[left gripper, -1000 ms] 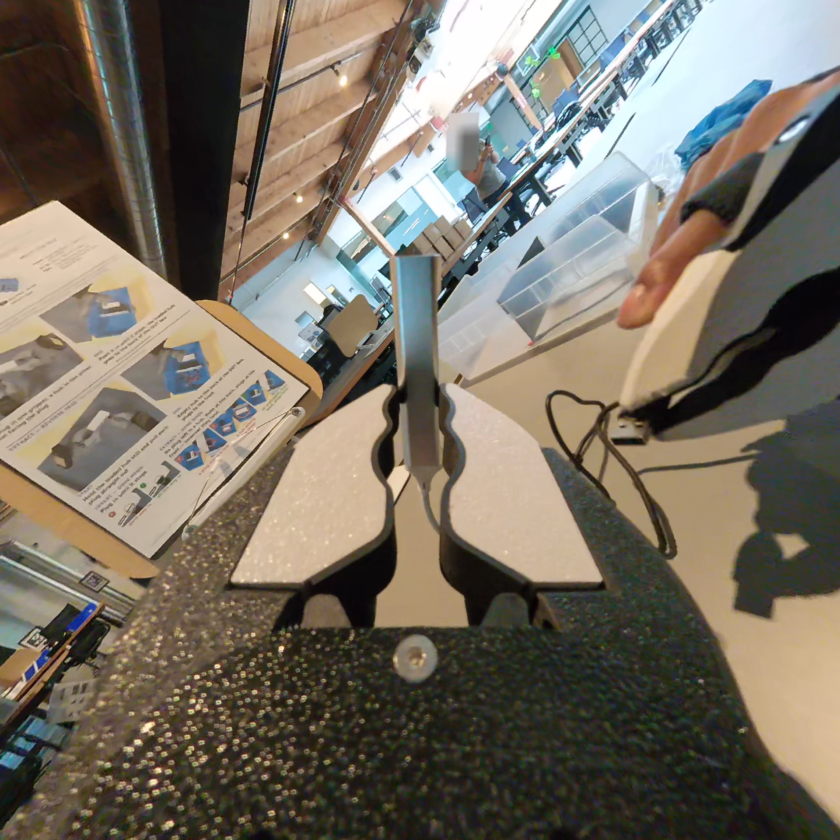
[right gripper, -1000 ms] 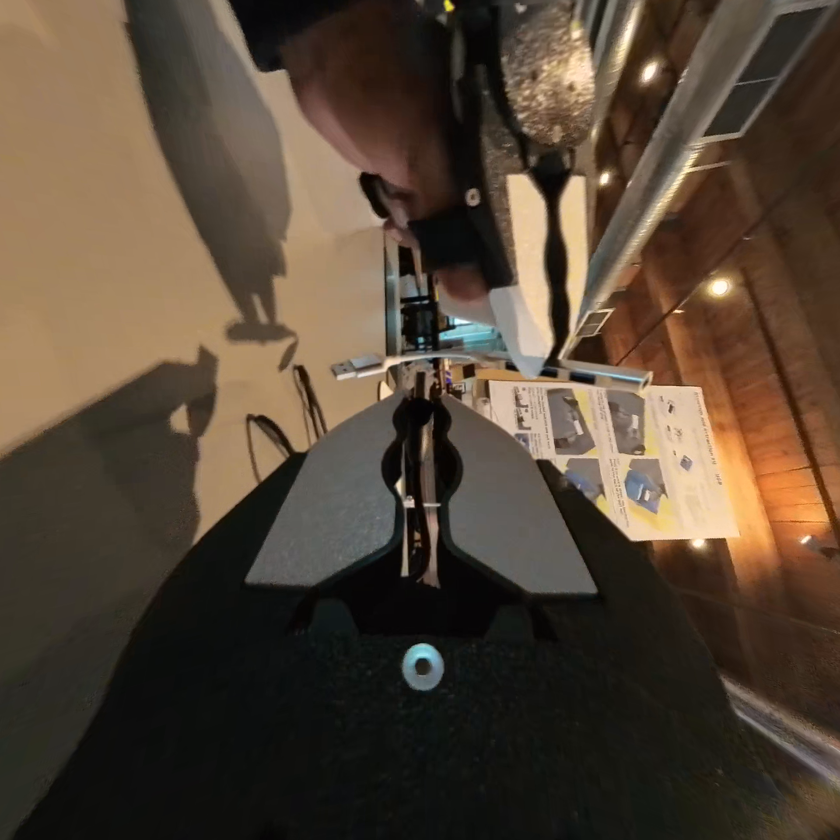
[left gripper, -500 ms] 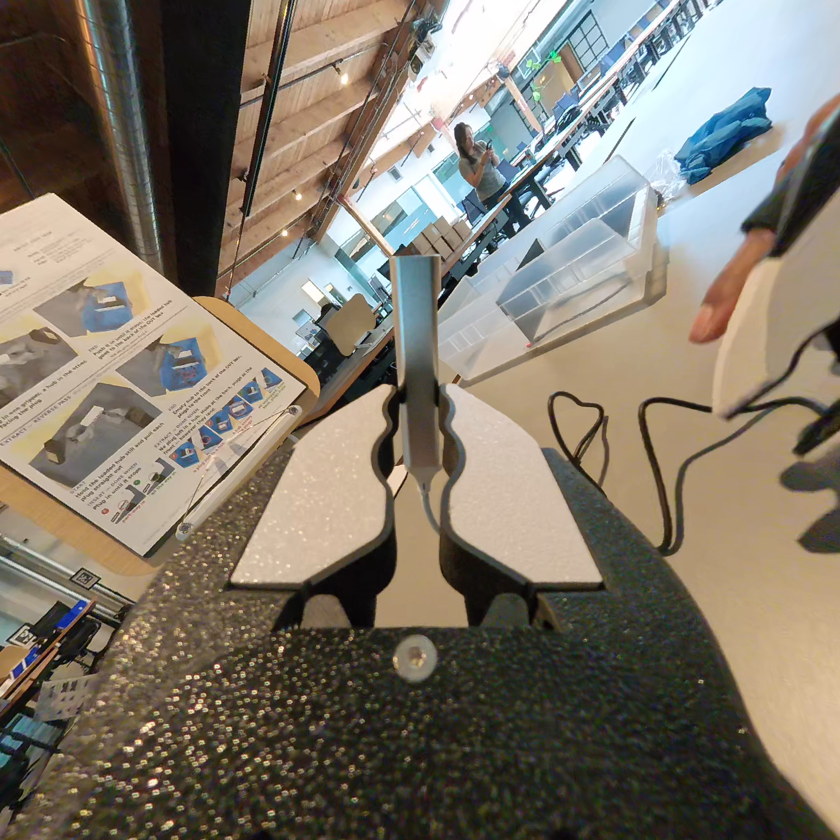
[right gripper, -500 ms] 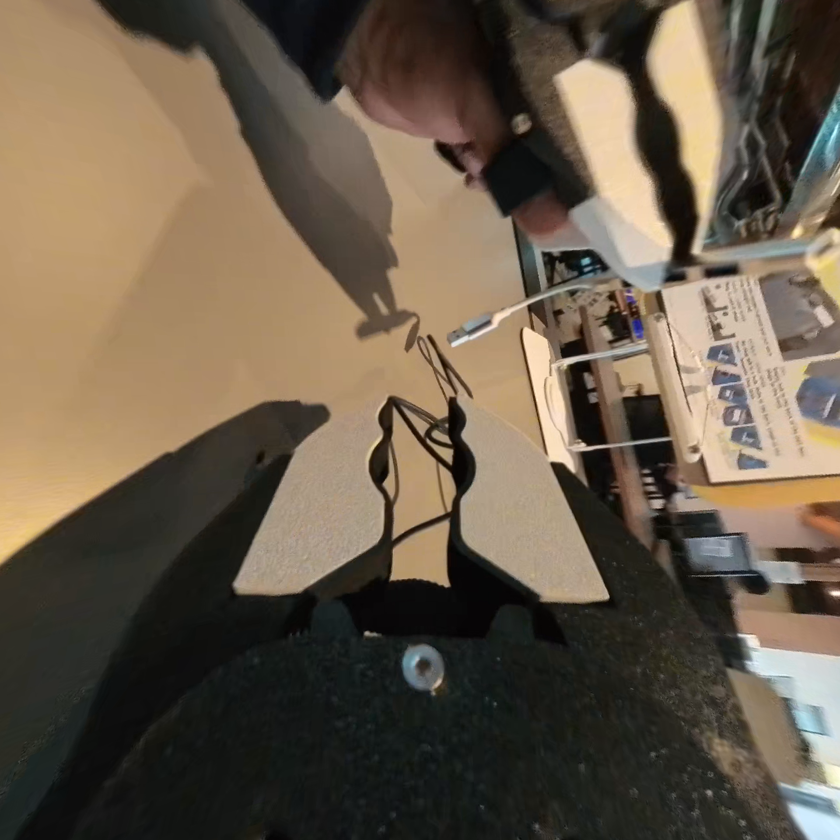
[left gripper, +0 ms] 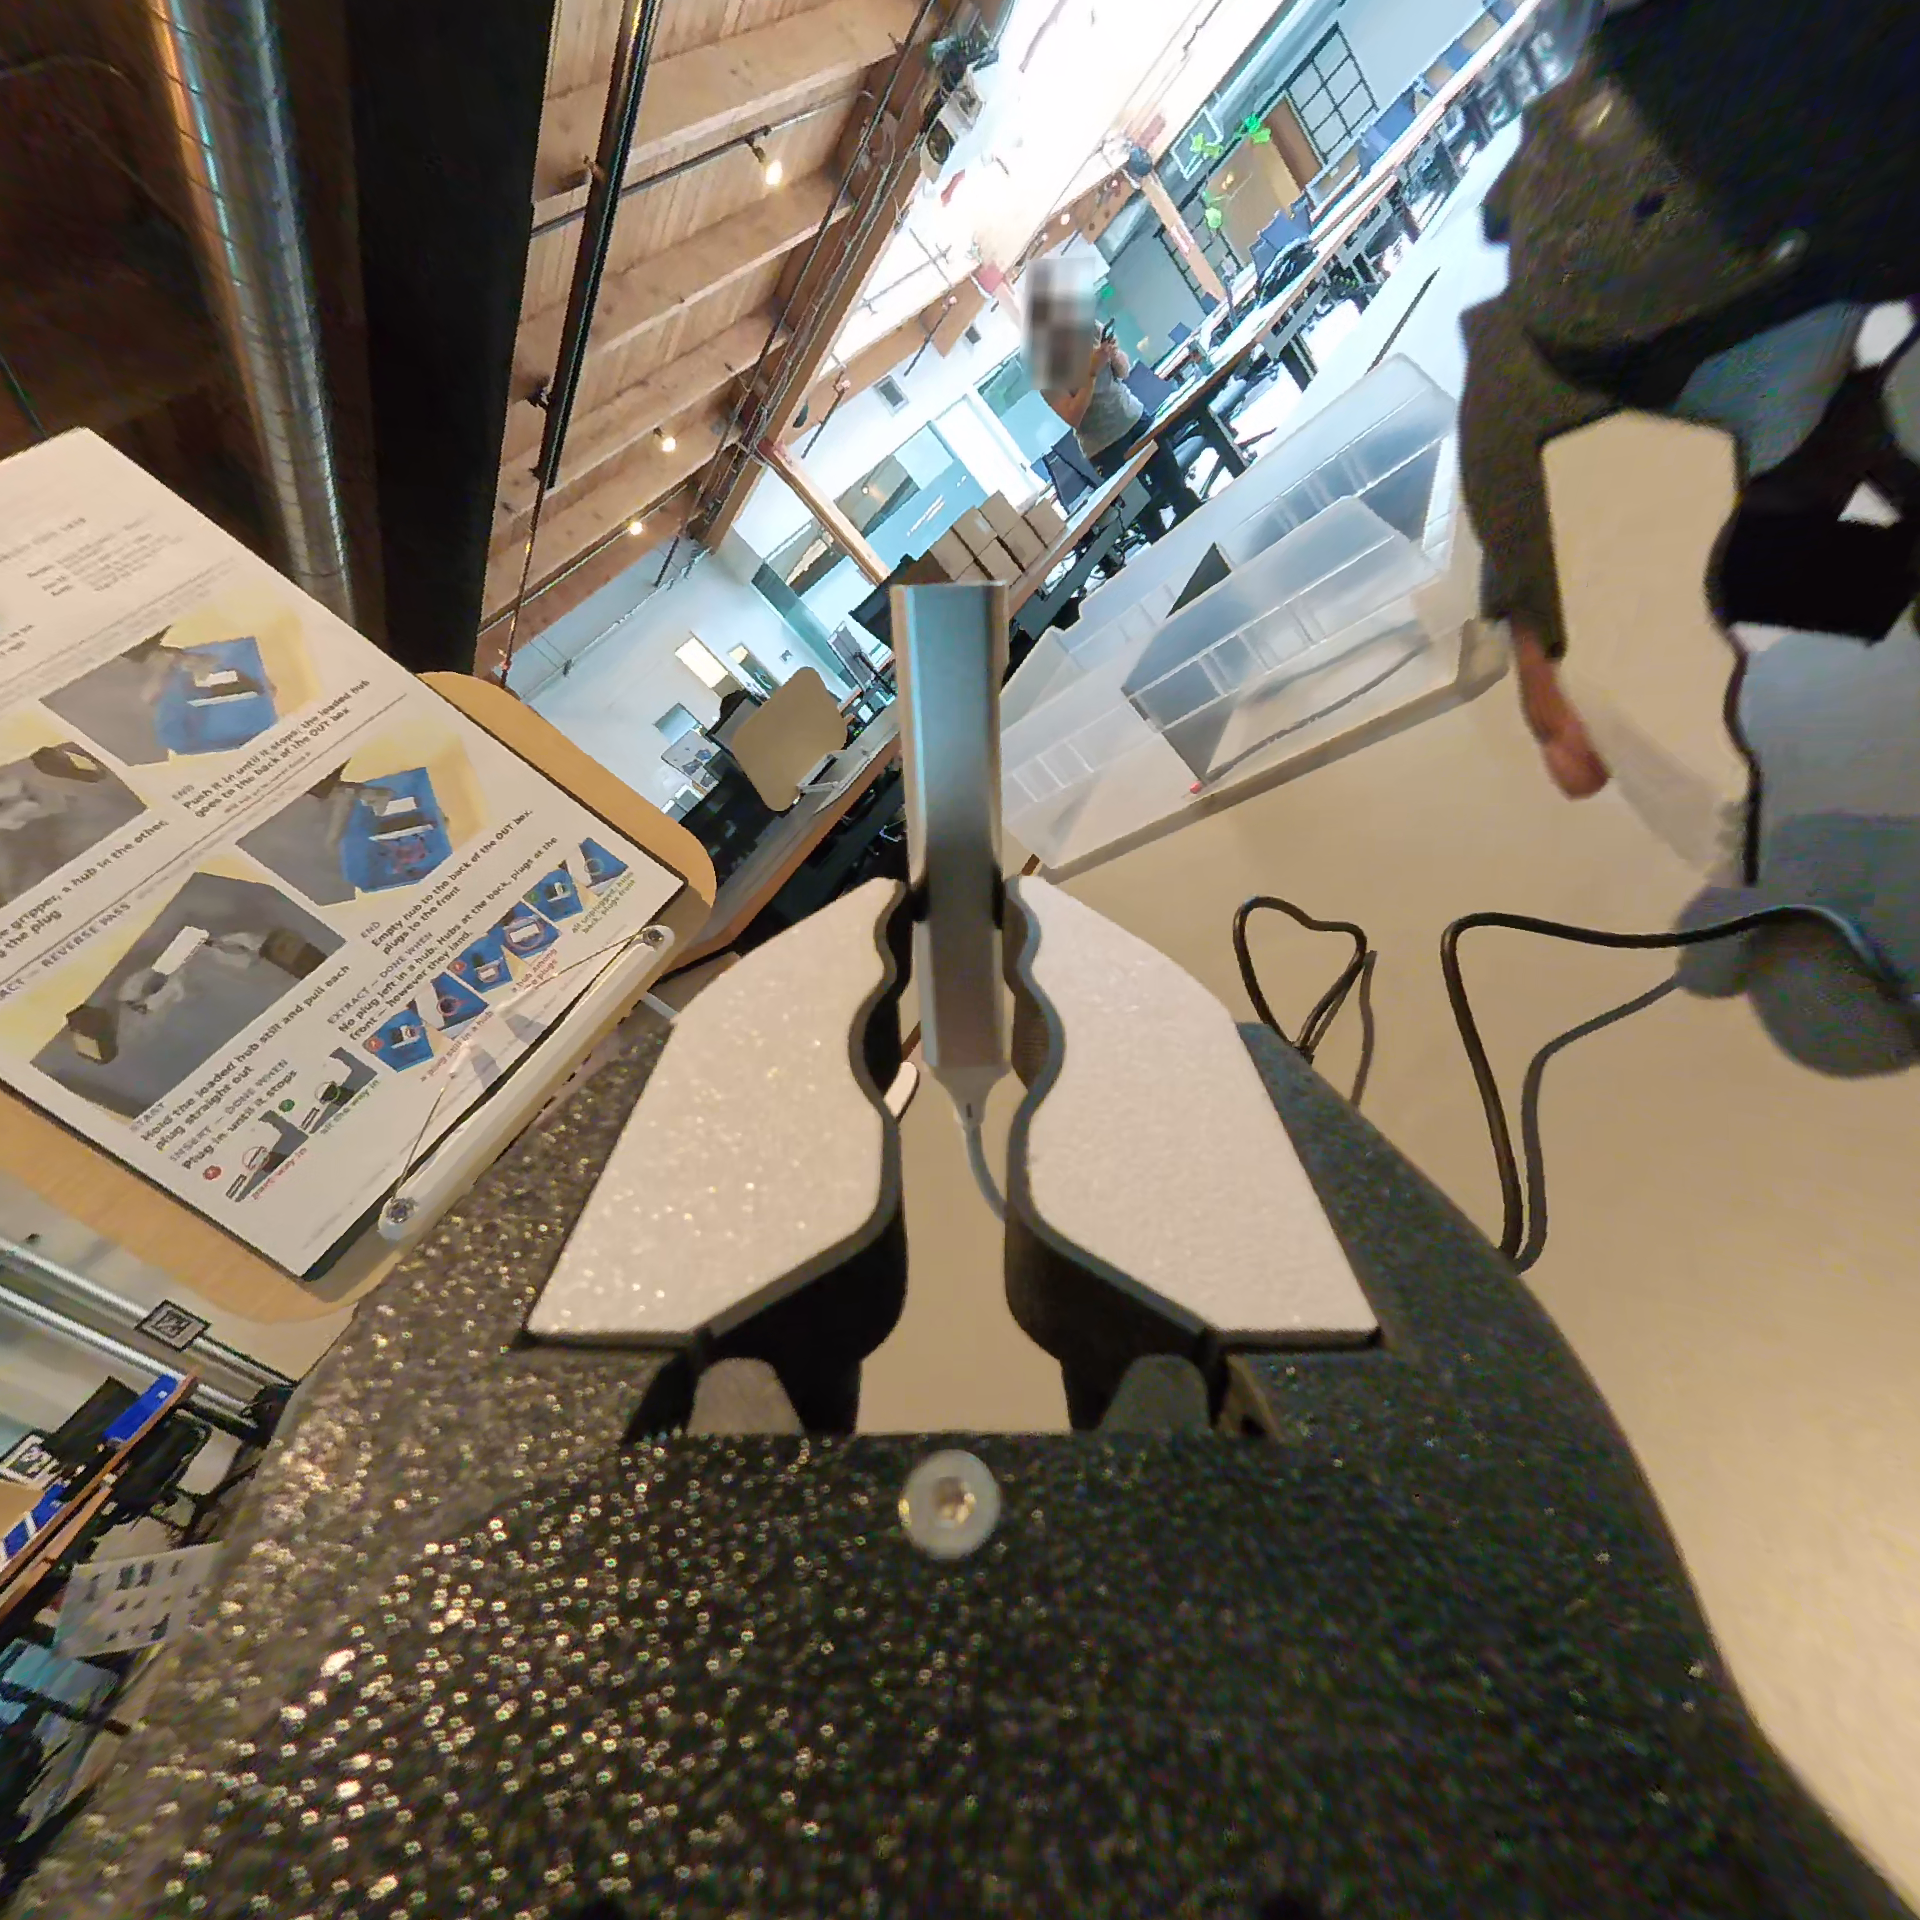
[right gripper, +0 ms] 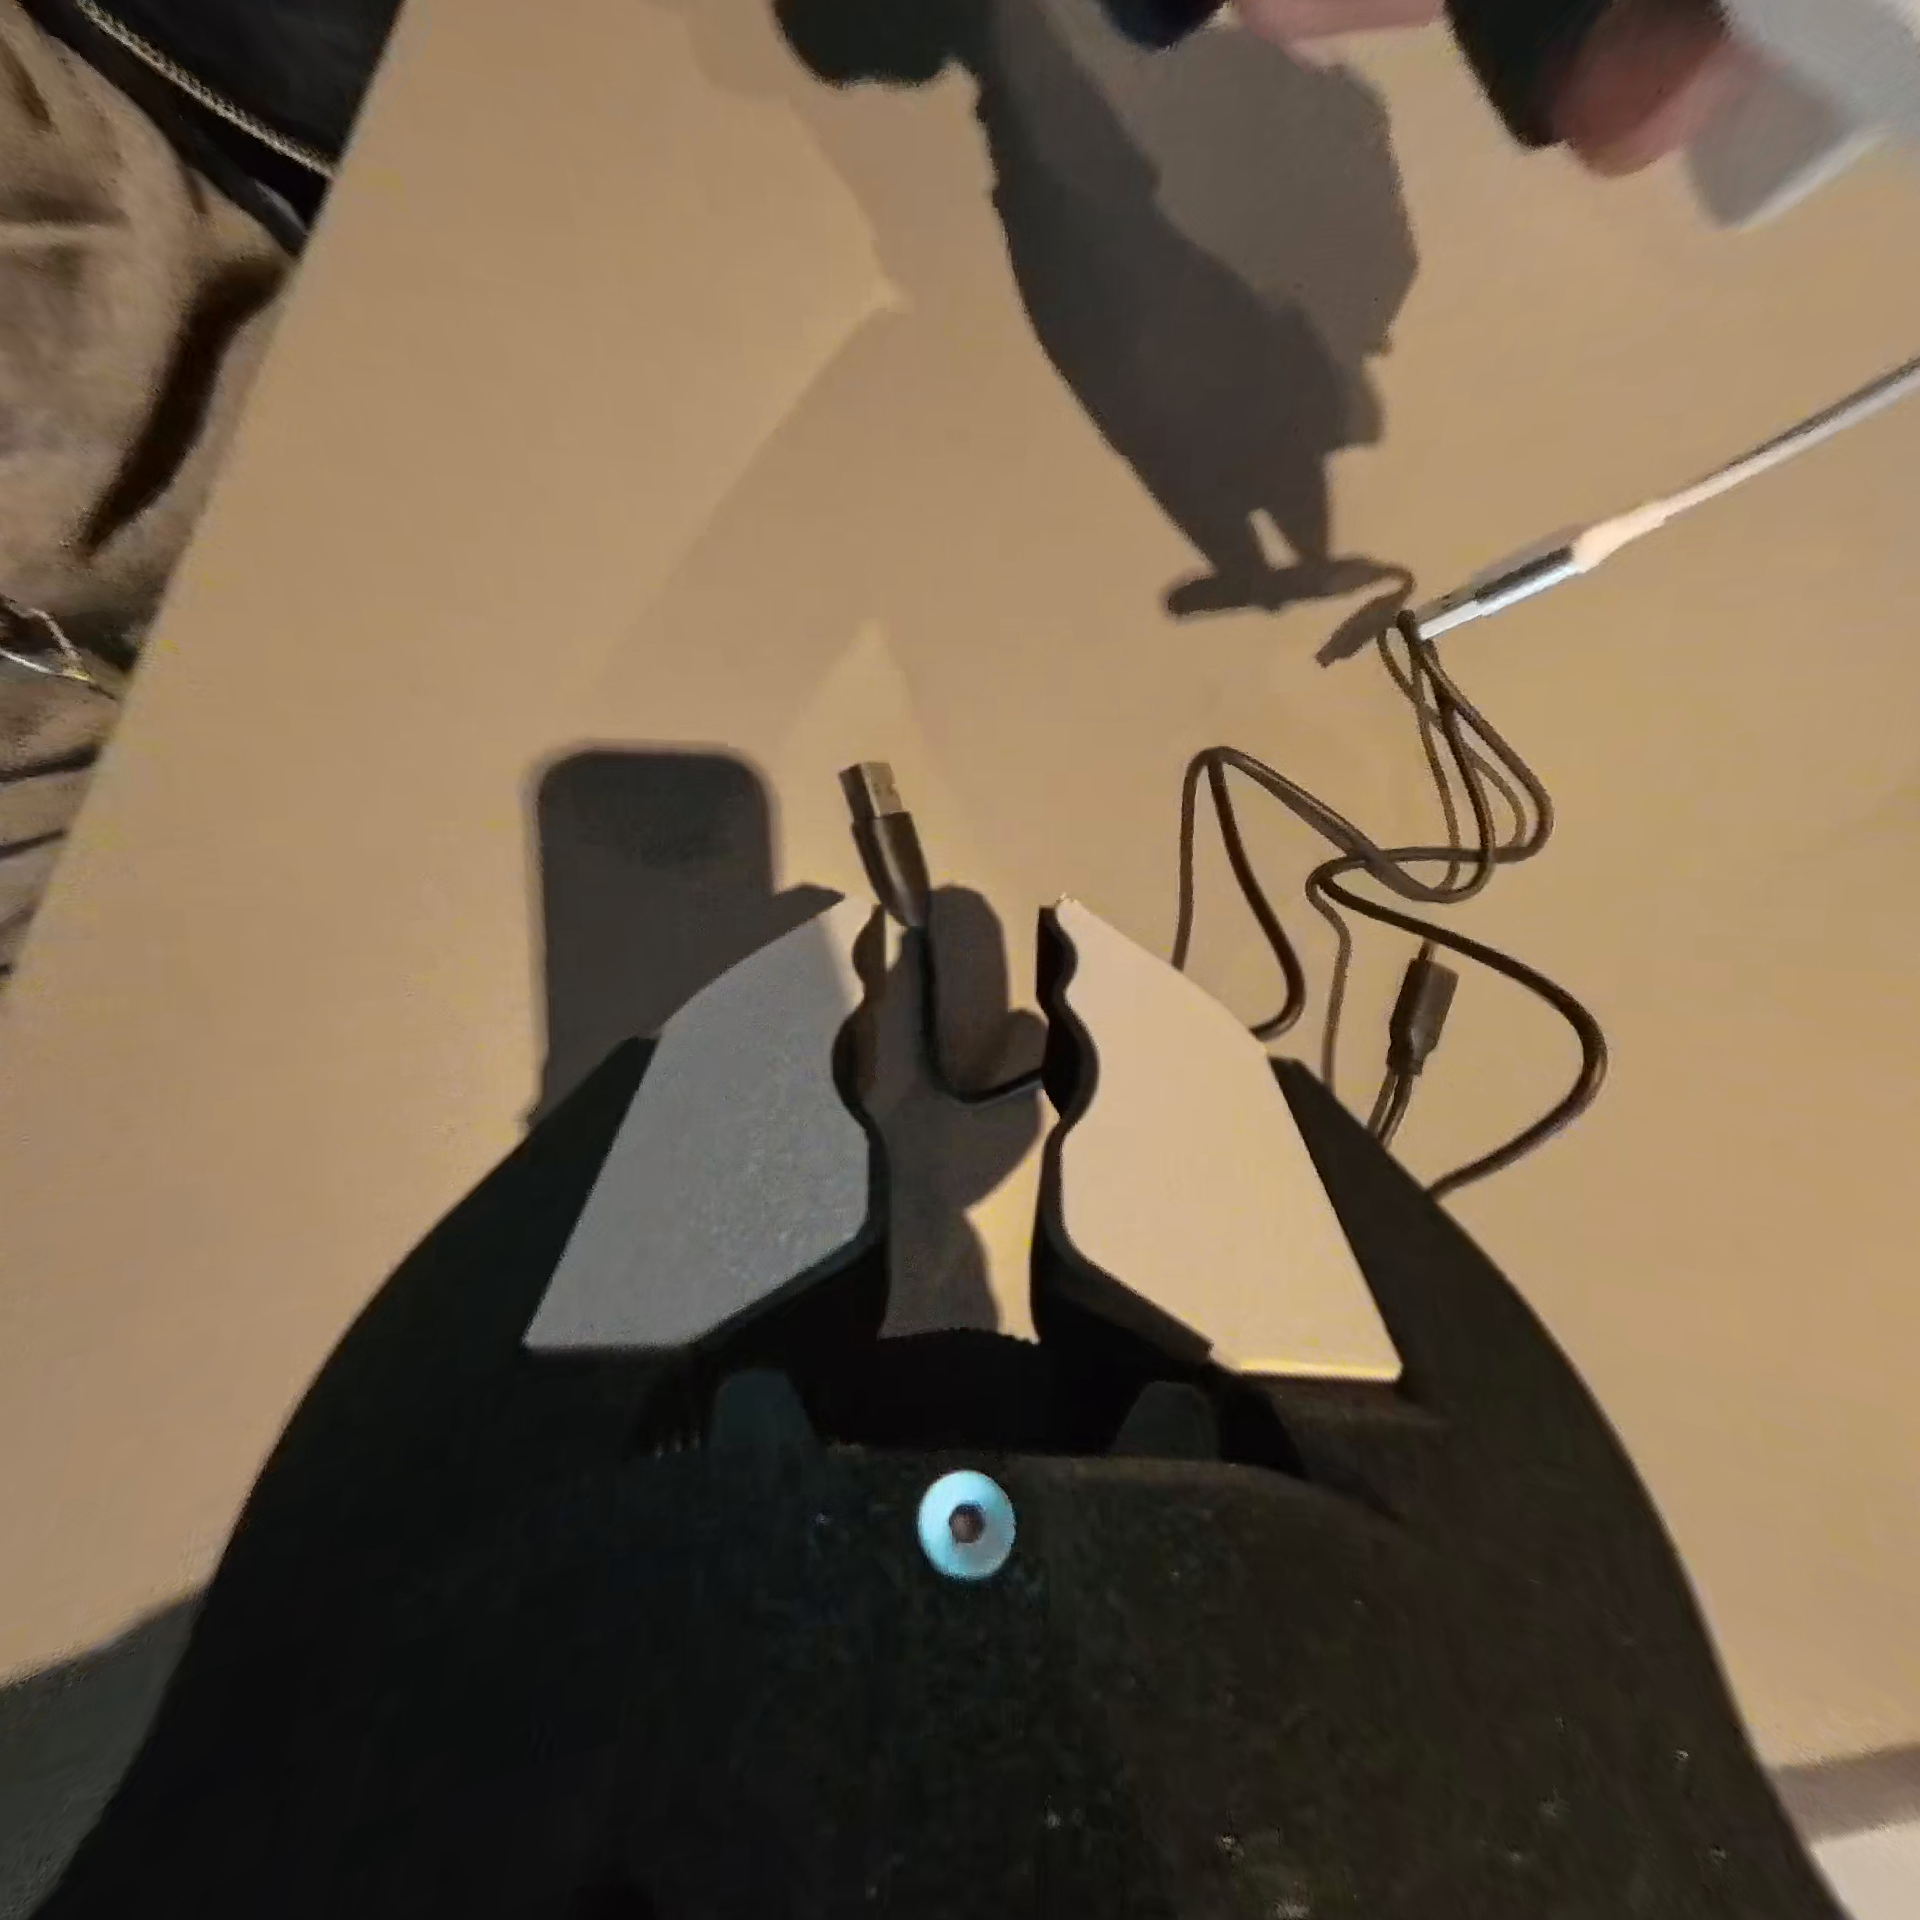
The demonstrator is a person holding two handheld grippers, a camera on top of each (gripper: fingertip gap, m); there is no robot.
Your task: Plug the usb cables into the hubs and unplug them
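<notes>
My left gripper [left gripper: 956, 909] is shut on a silver USB hub [left gripper: 951, 790] that sticks out forward past the fingertips. The hub's white cable [left gripper: 982, 1164] trails back between the fingers. Its silver plug [right gripper: 1507, 577] hangs free at the upper right of the right wrist view. My right gripper [right gripper: 956, 920] is open and empty, low over the beige table [right gripper: 520, 520]. A black USB plug [right gripper: 883, 842] lies on the table just ahead of its left fingertip. The black cable [right gripper: 1455, 831] lies in loops to the right and also shows in the left wrist view [left gripper: 1486, 1039].
An instruction sheet on a wooden board [left gripper: 260, 883] stands at the left. Clear plastic bins [left gripper: 1299, 644] sit at the table's far side. A second small black connector [right gripper: 1423, 997] lies among the cable loops. A person's clothing [right gripper: 104, 312] is past the table's edge. Left tips to right tips: about 15 centimetres. The left gripper is farther from the black USB plug [right gripper: 883, 842], some 20 centimetres, than the right, some 4 centimetres.
My right gripper has opened, let go of the black plug and swung down towards the table, where the plug now lies. My left gripper still holds the hub in the same pose.
</notes>
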